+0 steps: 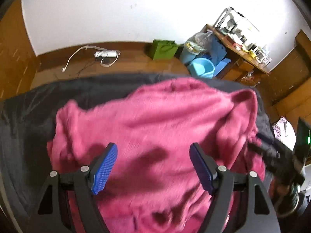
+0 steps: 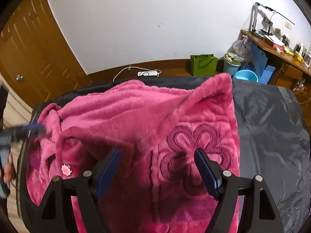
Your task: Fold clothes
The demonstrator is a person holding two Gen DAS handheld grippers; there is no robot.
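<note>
Left tool (image 1: 153, 151) wide, empty, right tool (image 2: 157, 155) wide, empty, above pink garment (image 2: 136, 112)

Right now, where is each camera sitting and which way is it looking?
Left wrist view: sits on the left gripper, looking forward and down between its open fingers at the pink fleece garment; the right gripper shows blurred at the right edge.
Right wrist view: sits on the right gripper, looking down at the garment's embroidered flower and shiny button; the left gripper shows blurred at left.
Shared: the garment, dark cover, green bag, blue basin, desk.
</note>
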